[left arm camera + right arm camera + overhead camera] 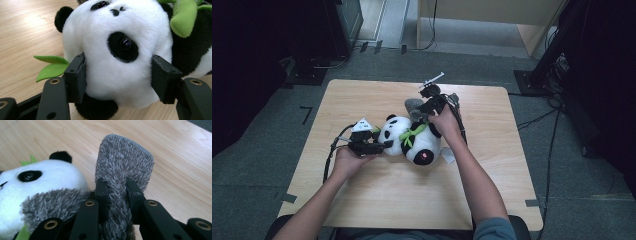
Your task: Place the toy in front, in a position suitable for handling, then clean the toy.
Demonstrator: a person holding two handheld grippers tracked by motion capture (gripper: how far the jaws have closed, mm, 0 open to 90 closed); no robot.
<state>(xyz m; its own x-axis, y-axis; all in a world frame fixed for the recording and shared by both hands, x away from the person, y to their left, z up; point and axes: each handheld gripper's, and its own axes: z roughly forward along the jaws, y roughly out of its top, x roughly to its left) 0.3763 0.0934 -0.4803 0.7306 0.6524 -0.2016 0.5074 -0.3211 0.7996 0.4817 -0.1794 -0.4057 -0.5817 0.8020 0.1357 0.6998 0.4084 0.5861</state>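
Left tool (pixel 117 75) is clamped on the plush panda's (pixel 117 50) head, looks like it's pinning the toy down on the counter (pixel 387 200). Right tool (pixel 117 192) is squeezed tight on a fuzzy grey cloth (pixel 125 160) just behind the panda, probably so it pulls away cleanly.

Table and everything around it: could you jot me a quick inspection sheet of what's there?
Surface: wooden table, on grey floor.
Job's things: panda plush lying on its side; grey fuzzy cloth beside it.
Clutter: small white tag by the panda.
Grippers: left claw clamps the panda's head; right claw pinches the grey cloth.
Cables: black cable trails from the left claw.
Surroundings: dark equipment stand, floor cables.
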